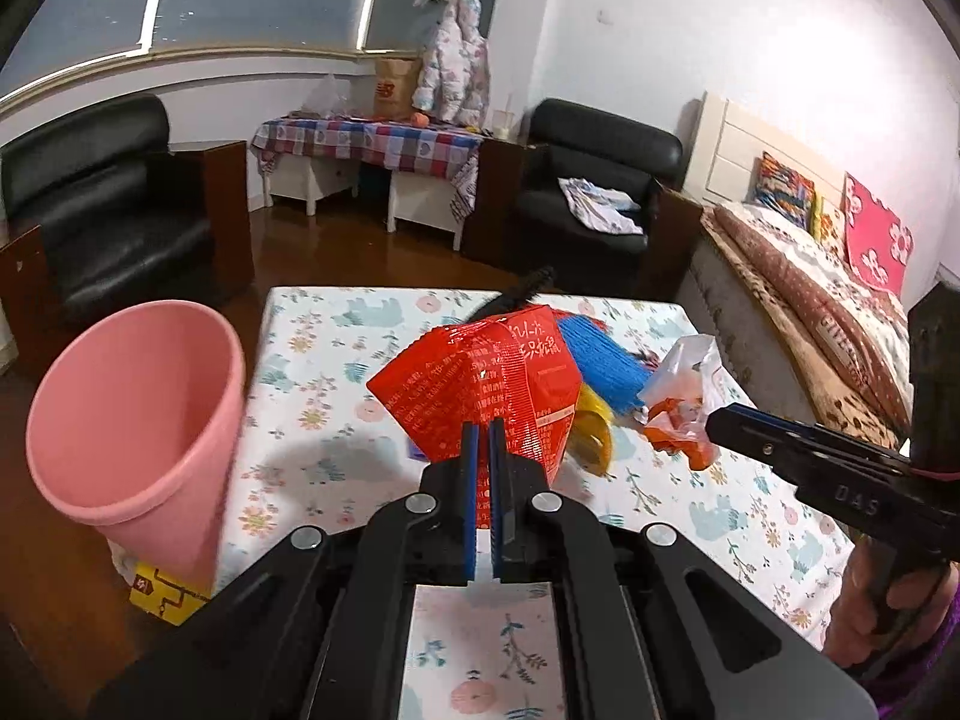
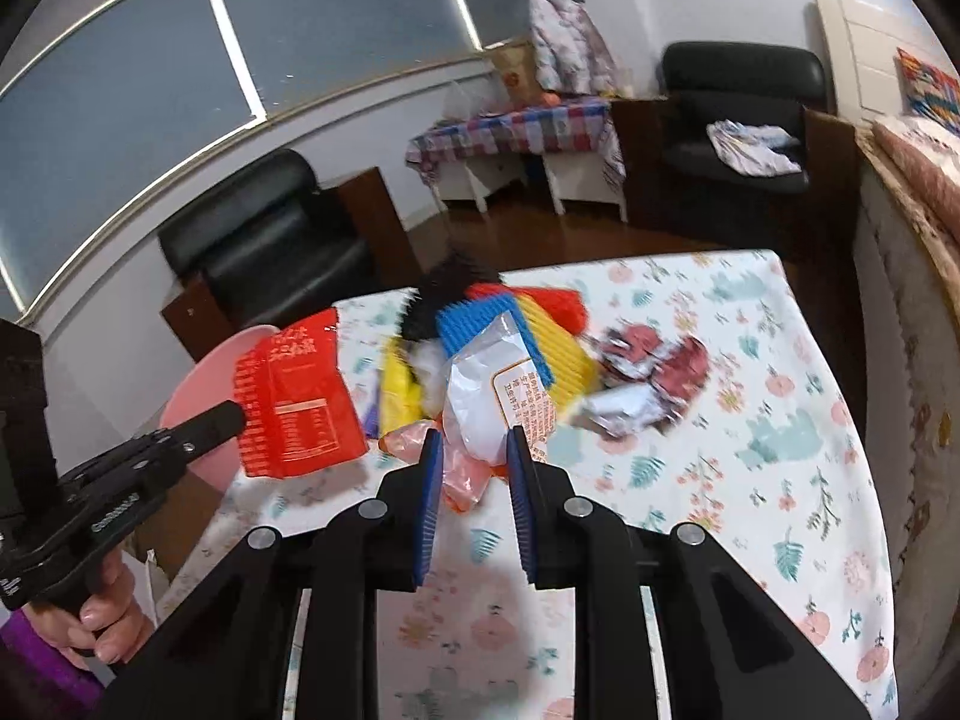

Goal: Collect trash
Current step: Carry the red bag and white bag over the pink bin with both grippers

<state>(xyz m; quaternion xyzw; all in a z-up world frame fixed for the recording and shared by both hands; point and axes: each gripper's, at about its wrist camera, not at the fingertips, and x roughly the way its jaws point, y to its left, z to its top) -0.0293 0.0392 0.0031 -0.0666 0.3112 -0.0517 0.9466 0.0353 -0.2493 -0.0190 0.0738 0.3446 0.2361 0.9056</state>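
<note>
Your left gripper [image 1: 483, 444] pinches the red wrapper [image 1: 480, 384] mid-frame, right gripper [image 2: 474, 456] clamps the white pouch [image 2: 480, 414]: both light, crinkly, slippery, so grip edges.

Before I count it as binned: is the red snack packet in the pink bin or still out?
Out. The left hand-held gripper pinches the red snack packet above the table, beside the pink bin.

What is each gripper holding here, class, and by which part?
The left gripper pinches the red snack wrapper by its bottom edge. The right gripper clamps the white plastic wrapper by its lower end, with an orange bag bunched beneath.
</note>
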